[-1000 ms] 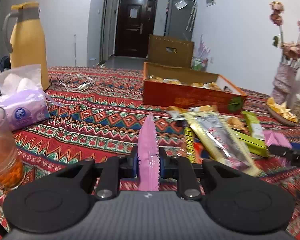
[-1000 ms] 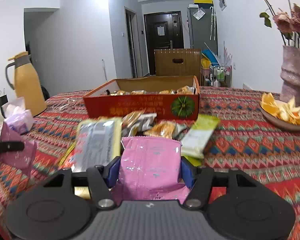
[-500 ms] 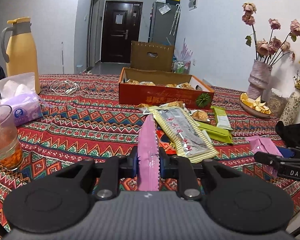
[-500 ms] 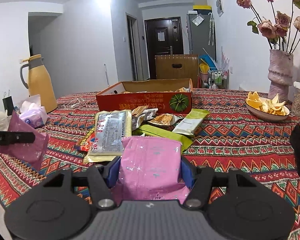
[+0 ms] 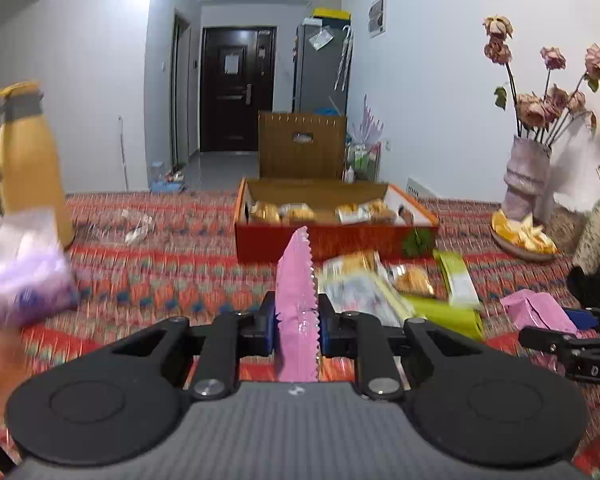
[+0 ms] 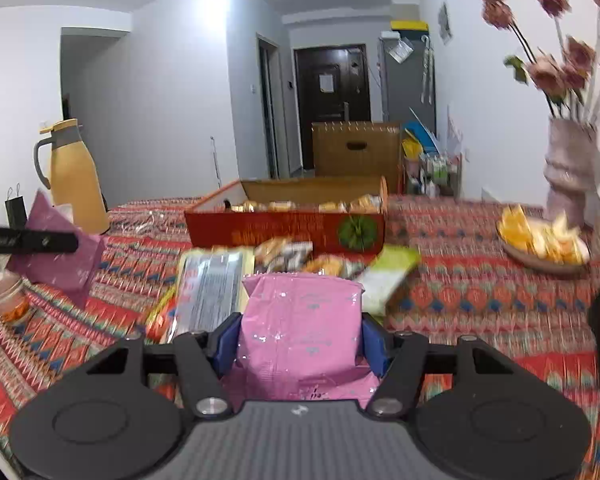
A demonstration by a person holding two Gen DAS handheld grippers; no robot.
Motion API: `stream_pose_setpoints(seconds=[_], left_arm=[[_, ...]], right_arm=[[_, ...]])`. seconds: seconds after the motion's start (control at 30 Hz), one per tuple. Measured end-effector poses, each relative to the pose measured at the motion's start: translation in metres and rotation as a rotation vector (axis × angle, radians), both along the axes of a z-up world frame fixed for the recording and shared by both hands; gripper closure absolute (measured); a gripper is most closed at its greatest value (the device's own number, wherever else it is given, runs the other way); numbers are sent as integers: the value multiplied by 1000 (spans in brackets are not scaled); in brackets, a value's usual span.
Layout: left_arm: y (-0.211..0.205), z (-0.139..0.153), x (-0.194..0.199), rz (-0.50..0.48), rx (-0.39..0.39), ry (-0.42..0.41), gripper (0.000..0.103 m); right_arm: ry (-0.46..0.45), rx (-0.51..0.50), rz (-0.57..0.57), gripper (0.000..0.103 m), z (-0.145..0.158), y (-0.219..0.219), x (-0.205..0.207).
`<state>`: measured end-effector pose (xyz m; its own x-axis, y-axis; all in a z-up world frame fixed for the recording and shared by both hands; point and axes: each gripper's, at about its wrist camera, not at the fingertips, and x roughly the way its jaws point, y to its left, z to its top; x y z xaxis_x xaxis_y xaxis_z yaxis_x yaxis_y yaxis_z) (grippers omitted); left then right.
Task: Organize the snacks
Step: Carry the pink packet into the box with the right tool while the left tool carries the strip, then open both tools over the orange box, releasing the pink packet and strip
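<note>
My left gripper is shut on a pink snack packet, held edge-on above the table. My right gripper is shut on a second pink snack packet, held flat-on. Each gripper with its packet shows in the other view: the right one at the right, the left one at the left. An open orange box with several wrapped snacks stands ahead on the table, also seen in the right wrist view. Loose snack packets lie in front of it.
A yellow thermos and a tissue pack stand at the left. A vase of dried roses and a bowl of orange peel stand at the right. A patterned red cloth covers the table.
Both grippers have risen and tilted up, so the box's inside shows more. Each still holds its pink packet. The views are blurred by motion.
</note>
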<state>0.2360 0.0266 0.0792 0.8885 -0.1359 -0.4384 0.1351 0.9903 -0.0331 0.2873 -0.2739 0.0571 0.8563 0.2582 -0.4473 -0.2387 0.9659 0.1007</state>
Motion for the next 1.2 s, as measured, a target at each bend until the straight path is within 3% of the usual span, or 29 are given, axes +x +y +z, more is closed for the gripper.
stream_pose_setpoints(seconds=[0.17, 0.33, 0.5, 0.57, 0.67, 0.73, 0.9, 0.97, 1.0, 1.03, 1.07, 1.2], left_arm=[[0, 21, 78, -18, -16, -32, 83], [-2, 28, 167, -27, -41, -16, 83], [0, 7, 258, -1, -54, 70, 83], [3, -5, 290, 24, -58, 107, 83], [7, -21, 334, -4, -137, 197, 83], [9, -30, 353, -22, -159, 235, 83], [6, -55, 388, -36, -110, 291, 82], [8, -63, 396, -12, -99, 304, 75], [10, -65, 398, 6, -86, 306, 59], [11, -66, 397, 17, -71, 301, 54], [13, -65, 395, 14, -64, 280, 54], [20, -48, 386, 28, -26, 219, 45]], right_arm=[[-42, -7, 41, 42, 24, 3, 60], [-54, -2, 96, 42, 45, 12, 150], [54, 78, 75, 42, 40, 21, 264], [86, 62, 67, 42, 35, 32, 307], [173, 56, 47, 42, 21, 48, 370], [243, 55, 40, 42, 9, 60, 410], [334, -80, 6, 42, -24, 97, 473], [385, -108, -8, 41, -34, 107, 493], [411, -109, -18, 40, -36, 111, 501], [424, -84, -6, 38, -36, 112, 506], [435, -56, 21, 33, -36, 113, 505], [401, -32, 27, 32, -23, 105, 496]])
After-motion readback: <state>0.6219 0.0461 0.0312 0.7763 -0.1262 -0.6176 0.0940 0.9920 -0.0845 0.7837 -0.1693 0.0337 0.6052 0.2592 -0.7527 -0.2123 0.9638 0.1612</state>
